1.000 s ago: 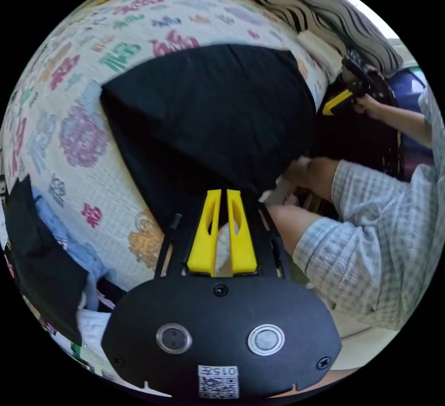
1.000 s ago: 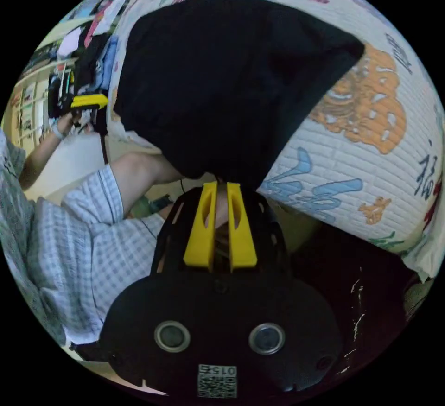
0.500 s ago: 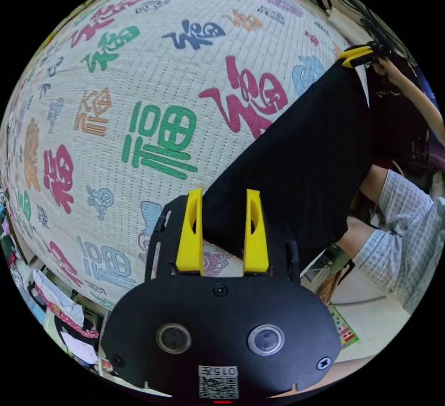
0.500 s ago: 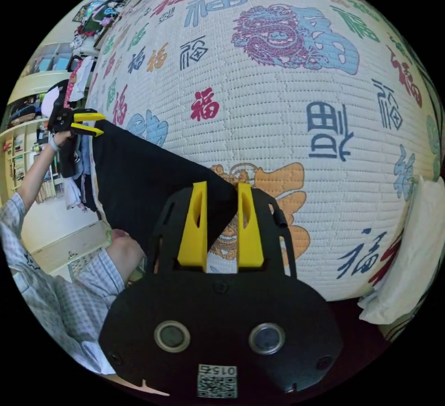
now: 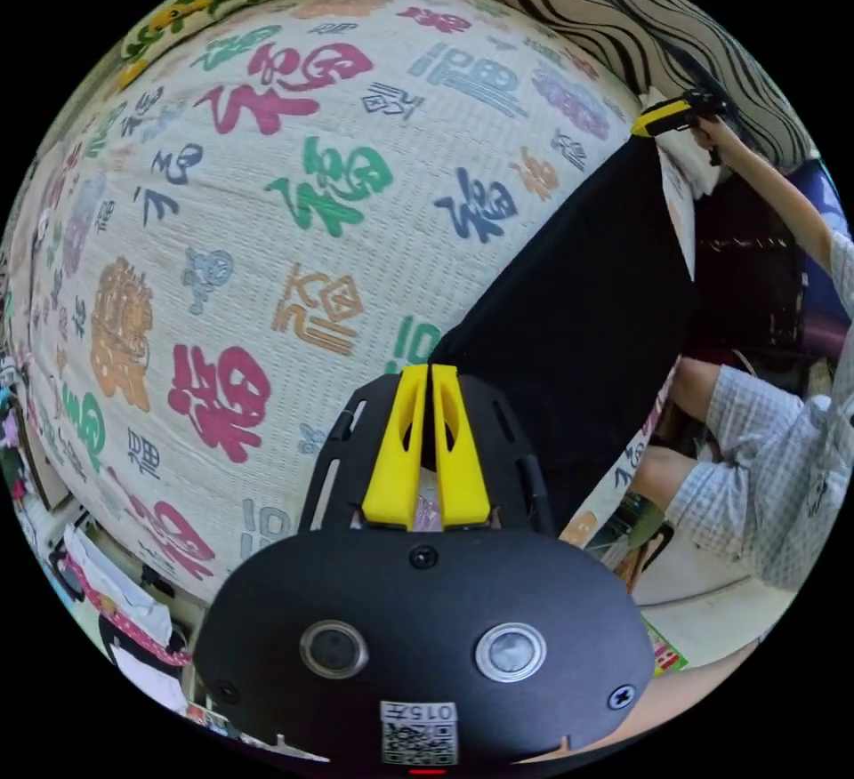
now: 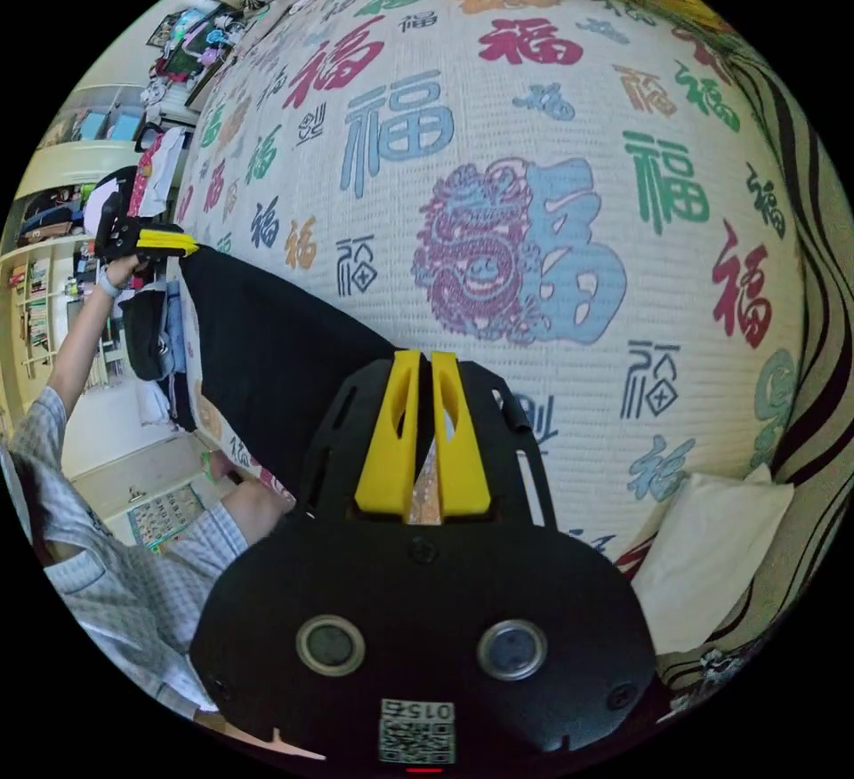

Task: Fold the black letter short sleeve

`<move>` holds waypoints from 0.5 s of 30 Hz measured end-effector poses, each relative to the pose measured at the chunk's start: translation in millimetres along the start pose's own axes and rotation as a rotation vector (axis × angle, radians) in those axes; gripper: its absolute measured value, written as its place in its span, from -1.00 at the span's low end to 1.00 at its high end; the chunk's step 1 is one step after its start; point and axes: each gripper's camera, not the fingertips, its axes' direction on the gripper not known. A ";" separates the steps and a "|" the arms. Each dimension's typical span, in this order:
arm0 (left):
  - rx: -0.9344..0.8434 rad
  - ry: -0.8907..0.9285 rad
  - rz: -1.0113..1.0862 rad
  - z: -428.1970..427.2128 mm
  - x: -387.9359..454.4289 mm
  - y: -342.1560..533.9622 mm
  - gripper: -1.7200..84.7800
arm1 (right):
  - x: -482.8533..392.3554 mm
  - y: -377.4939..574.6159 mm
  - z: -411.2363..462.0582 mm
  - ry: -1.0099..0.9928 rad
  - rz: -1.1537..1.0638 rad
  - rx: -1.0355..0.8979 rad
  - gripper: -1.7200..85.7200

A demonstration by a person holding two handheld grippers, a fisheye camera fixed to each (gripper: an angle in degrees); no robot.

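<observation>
The black shirt (image 5: 578,308) lies stretched along the near edge of a bed, on a cream quilt (image 5: 267,219) printed with coloured characters. In the left gripper view the left gripper (image 5: 431,374) has its yellow jaws drawn almost together right at one end of the shirt, where a corner of the cloth reaches the tips; whether cloth is pinched between them cannot be told. At the far end of the shirt the right gripper (image 5: 663,114) sits at the other corner, held by a hand (image 5: 707,130). In the right gripper view the right gripper (image 6: 424,365) likewise has its jaws nearly closed at the shirt's (image 6: 267,352) corner, and the left gripper (image 6: 165,241) is at the far corner. A white pillow (image 6: 712,548) lies beside the quilt, and a striped cover (image 5: 623,23) borders it
</observation>
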 end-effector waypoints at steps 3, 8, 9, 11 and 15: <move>-0.081 -0.080 -0.105 23.6 -15.5 8.1 -0.92 | -1.1 -23.9 20.3 0.081 0.003 -0.126 -0.85; 0.065 0.178 -0.251 41.1 -1.4 71.8 -0.84 | -36.3 5.6 11.3 -0.015 -0.050 0.033 -0.85; 0.098 0.255 -0.281 50.9 8.6 90.5 -0.83 | -50.3 17.1 17.9 -0.079 -0.087 0.031 -0.86; 0.130 0.368 -0.328 73.1 24.6 115.4 -0.81 | -70.5 30.6 42.6 -0.180 -0.129 -0.051 -0.92; 0.051 0.376 -0.564 135.6 49.6 165.7 -0.76 | -109.8 54.0 110.3 -0.177 -0.148 -0.275 -0.89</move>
